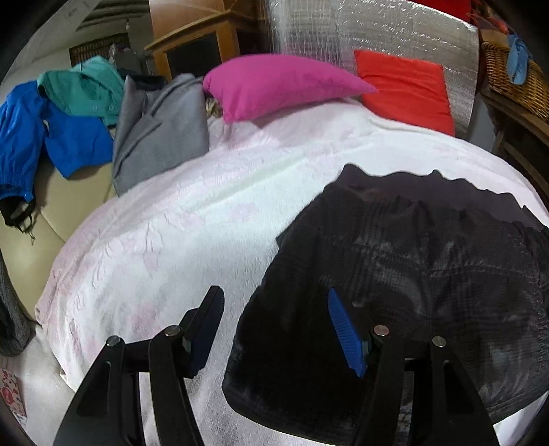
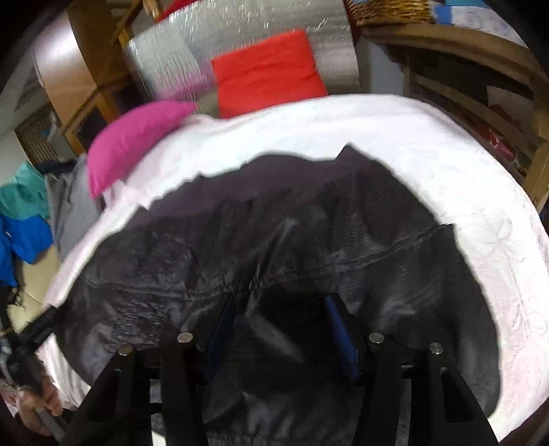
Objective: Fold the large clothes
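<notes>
A large black jacket (image 1: pixel 411 274) lies spread on the white blanket (image 1: pixel 164 247), filling the right half of the left wrist view. My left gripper (image 1: pixel 274 329) is open at the jacket's left edge, with one finger over the blanket and the blue-padded finger (image 1: pixel 343 332) over black cloth; nothing is pinched. In the right wrist view the jacket (image 2: pixel 308 233) covers most of the blanket (image 2: pixel 480 192). My right gripper (image 2: pixel 281 329) stands open just over its middle, near a seam, with dark cloth below the gap. The left gripper (image 2: pixel 34 336) and a hand (image 2: pixel 44 401) show at the lower left there.
A pink pillow (image 1: pixel 274 85) and a red pillow (image 1: pixel 405 89) lean on a silver foil board (image 1: pixel 377 31) at the bed's head. Grey (image 1: pixel 158 130), blue (image 1: pixel 61 137) and teal (image 1: pixel 85 89) clothes lie at the left. A wicker basket (image 1: pixel 514 79) and wooden shelves (image 2: pixel 480 103) stand on the right.
</notes>
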`<state>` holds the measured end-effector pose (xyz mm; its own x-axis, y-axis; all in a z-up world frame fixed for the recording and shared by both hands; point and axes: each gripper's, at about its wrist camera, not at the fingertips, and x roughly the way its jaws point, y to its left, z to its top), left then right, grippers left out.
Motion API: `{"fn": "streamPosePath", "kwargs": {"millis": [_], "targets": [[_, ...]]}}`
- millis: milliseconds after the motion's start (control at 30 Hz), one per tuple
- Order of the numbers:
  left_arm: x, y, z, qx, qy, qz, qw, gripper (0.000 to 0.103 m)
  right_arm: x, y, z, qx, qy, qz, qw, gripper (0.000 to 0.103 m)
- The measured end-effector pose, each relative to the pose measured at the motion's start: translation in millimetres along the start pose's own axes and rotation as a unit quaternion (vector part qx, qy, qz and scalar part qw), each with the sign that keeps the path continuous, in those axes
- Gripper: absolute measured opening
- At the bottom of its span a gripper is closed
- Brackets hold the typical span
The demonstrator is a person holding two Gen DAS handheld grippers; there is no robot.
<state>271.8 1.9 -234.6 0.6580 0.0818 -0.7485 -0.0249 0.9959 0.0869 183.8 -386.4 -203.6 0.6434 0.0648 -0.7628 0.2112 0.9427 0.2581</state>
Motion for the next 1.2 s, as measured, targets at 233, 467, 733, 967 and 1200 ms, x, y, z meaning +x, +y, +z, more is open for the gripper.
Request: {"fn": "streamPosePath", "kwargs": {"millis": [233,467,733,967,1200], "targets": [[-3.9,9.3,-1.1,-0.017,-0.007,-0.004,0.9998,0.064,-66.8,-62.3,-5.4,0.076,-0.090,0.000,0.993,0.060],[19.6,-6.6,-12.4,0.036,0.020,0.024,0.9989,0.069,-25.5,-103.2,-23.4,0.111,0.023,-0.025,0.993,0.046],[6.3,28.0,-11.8,-0.022,0.029,-0.036,0.9987,0.069,-61.7,-122.7,-19.4,0.154,-0.026,0.014,0.988,0.059],[-3.0,58.4,-11.0,-0.060,0.059,-0.109,0.9905,0.069,-58.4,-144.9,-34.0,0.208,0.011,0.028,0.978,0.074],[21.4,69.5,-19.9,-0.107,0.108,-0.176,0.9727,0.076,-28.7,-142.4,-45.7,0.219,0.066,0.066,0.971,0.070]]}}
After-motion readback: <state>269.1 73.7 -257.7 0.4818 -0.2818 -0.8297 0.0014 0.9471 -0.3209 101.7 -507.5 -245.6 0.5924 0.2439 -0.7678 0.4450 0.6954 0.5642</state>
